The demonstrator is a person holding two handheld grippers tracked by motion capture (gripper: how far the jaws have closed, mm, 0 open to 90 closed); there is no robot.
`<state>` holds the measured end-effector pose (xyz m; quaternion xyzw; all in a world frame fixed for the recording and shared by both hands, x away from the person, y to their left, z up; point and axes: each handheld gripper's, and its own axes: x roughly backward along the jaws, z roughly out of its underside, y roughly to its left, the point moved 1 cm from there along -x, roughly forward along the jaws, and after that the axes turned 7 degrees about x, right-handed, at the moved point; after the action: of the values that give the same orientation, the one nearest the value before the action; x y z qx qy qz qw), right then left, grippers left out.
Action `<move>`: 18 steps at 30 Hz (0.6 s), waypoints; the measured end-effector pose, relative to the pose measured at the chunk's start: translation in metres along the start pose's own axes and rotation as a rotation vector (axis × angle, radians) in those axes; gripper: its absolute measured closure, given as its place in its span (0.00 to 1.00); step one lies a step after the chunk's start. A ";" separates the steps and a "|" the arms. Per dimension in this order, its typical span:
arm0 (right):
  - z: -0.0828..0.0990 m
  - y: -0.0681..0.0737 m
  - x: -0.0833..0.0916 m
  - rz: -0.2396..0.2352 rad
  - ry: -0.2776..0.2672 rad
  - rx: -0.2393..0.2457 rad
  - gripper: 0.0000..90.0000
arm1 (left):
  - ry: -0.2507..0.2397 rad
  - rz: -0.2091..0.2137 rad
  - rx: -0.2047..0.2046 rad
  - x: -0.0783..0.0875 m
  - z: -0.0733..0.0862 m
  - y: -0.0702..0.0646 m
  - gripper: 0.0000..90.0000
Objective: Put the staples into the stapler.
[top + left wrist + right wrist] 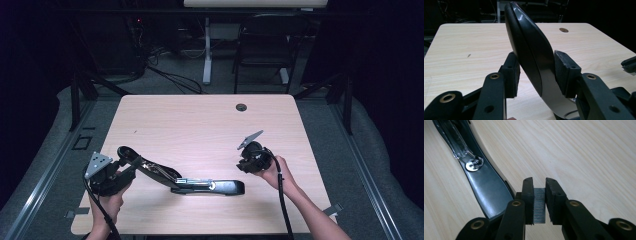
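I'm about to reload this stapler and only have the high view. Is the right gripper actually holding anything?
Observer: Yes. In the right gripper view, the right gripper is shut on a strip of staples, pinched between its pads.
Operator: Does the left gripper have a proper hold?
Observer: In the left gripper view, the left gripper has a pad pressed on each side of the stapler's black top arm, which rises tilted between them.
Operator: Where is the base from the right gripper?
Observer: In the right gripper view, the base lies flat on the table just left of the jaws, round metal plate facing up.
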<state>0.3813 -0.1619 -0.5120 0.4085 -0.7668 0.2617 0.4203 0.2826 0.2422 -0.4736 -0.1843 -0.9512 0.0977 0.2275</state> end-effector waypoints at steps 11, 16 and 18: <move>-0.014 0.011 -0.006 -0.028 -0.014 0.039 0.87 | -0.001 0.006 -0.001 0.000 0.000 0.001 0.64; -0.020 0.015 -0.007 -0.047 -0.024 0.055 0.87 | -0.006 0.004 -0.002 0.000 0.001 0.001 0.64; -0.023 0.016 -0.008 -0.054 -0.033 0.059 0.87 | -0.005 0.004 -0.004 0.000 0.001 0.001 0.64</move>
<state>0.3797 -0.1333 -0.5081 0.4457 -0.7542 0.2661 0.4022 0.2826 0.2427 -0.4743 -0.1865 -0.9515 0.0969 0.2246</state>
